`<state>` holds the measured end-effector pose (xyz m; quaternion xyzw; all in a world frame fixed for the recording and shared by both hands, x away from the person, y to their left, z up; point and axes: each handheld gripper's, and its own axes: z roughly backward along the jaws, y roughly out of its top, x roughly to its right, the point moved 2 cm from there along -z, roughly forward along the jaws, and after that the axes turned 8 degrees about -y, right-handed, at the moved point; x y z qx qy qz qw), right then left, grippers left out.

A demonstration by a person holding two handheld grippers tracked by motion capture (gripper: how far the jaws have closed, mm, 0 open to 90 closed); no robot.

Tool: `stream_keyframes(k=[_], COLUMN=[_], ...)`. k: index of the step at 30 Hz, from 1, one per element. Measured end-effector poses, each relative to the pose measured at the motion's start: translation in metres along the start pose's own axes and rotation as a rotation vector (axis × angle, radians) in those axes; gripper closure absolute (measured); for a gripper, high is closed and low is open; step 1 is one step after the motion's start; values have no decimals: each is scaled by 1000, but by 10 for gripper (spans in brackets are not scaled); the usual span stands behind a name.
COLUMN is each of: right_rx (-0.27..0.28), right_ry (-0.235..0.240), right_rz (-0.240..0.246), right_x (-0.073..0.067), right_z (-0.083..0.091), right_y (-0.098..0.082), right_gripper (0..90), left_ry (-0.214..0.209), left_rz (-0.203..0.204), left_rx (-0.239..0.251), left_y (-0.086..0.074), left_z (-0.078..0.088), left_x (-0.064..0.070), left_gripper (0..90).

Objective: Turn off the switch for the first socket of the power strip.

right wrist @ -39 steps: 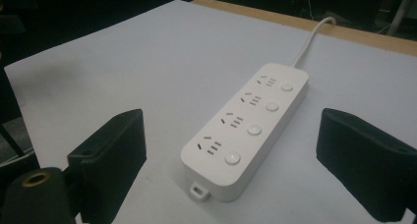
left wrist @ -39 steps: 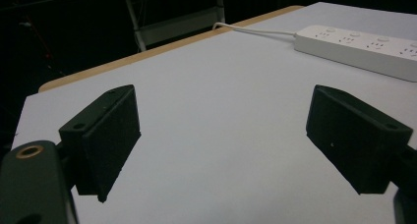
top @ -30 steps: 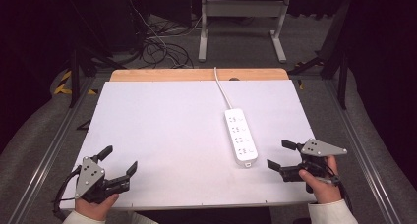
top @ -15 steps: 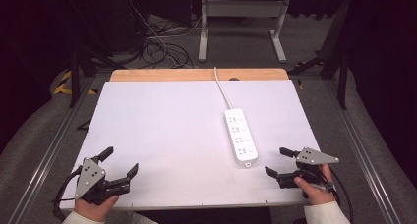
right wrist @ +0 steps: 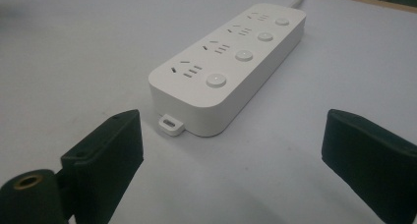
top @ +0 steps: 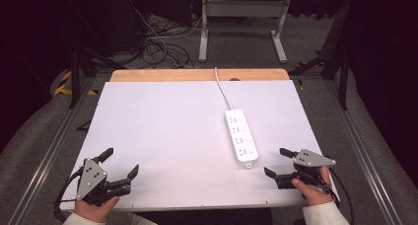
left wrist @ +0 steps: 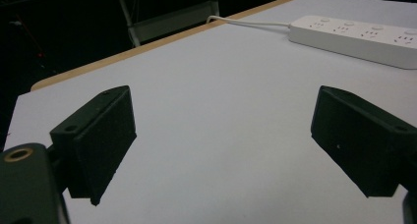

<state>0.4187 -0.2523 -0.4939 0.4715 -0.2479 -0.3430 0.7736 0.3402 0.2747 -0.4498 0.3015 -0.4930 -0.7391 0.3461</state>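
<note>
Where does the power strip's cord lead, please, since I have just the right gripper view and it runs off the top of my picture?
Observer: From the high view, the cord runs straight away from the power strip and drops over the table's far wooden edge.
Operator: Thank you. Where is the other tool?
Observer: The left tool is at the near left corner of the table, jaws open, holding nothing.
Operator: Is my own tool touching the strip?
Observer: No. The right tool sits just right of the strip's near end, open, with bare white tabletop between them.
</note>
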Motion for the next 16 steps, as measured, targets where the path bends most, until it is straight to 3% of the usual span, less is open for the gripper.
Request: stream_keyframes(k=[5, 8, 16], right_rx=[6, -23, -24], right_ry=[-20, -45, -32], right_rz=[-9, -17, -56], right_x=[1, 3, 4], right_z=[1, 0, 2], right_y=[1, 0, 1], right_gripper=[90, 91, 95], left_ry=[-3, -6, -4], left_rz=[4, 12, 14], left_rx=[-2, -1, -3], left_y=[-1, -1, -1], left_z=[-1, -1, -1], left_x=[0, 0, 0], left_gripper=[101, 100, 100])
